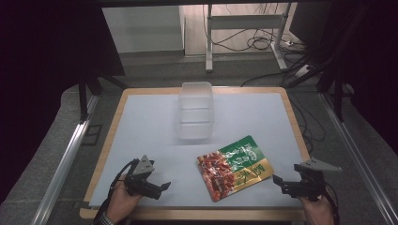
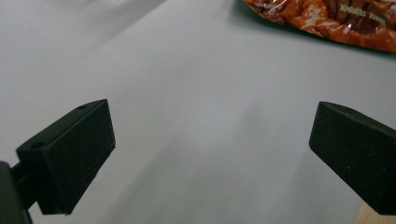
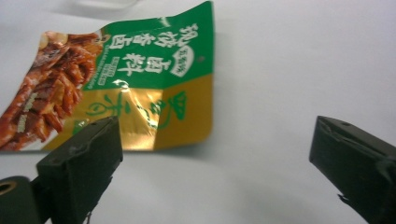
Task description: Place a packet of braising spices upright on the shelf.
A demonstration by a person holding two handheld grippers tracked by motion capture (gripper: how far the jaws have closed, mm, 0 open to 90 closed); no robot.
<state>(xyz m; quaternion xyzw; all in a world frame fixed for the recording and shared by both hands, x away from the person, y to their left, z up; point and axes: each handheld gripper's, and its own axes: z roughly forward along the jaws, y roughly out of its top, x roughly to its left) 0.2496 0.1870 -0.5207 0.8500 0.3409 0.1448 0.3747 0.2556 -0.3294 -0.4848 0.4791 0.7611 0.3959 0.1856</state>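
A flat, glossy foil snack pouch point(image 1: 235, 167) is found lying on the pale grey table mat point(image 1: 150, 126). Its upper part is printed green with white characters, its lower corner is gold, and its left half carries a picture of reddish-brown food strips. In the right gripper view the pouch point(image 3: 140, 88) is seen slightly creased across the gold area, with light reflected off the foil.

The right gripper point(image 1: 281, 183) is held low at the near edge of the mat, jaws spread wide and nothing grasped or touched; the pouch lies just ahead of it and toward its left jaw, apart from both pads. The left gripper point(image 1: 162, 187) is likewise released, jaws fully parted over bare mat, with nothing between them. In the left gripper view the orange-red edge of the pouch point(image 2: 327, 21) is observed ahead and to the right, well apart from the jaws.

Farther off, beyond the pouch, a clear rectangular plastic container point(image 1: 195, 110) is recorded standing open on the mat. It is divided by ridges into compartments; no contents can be made out.
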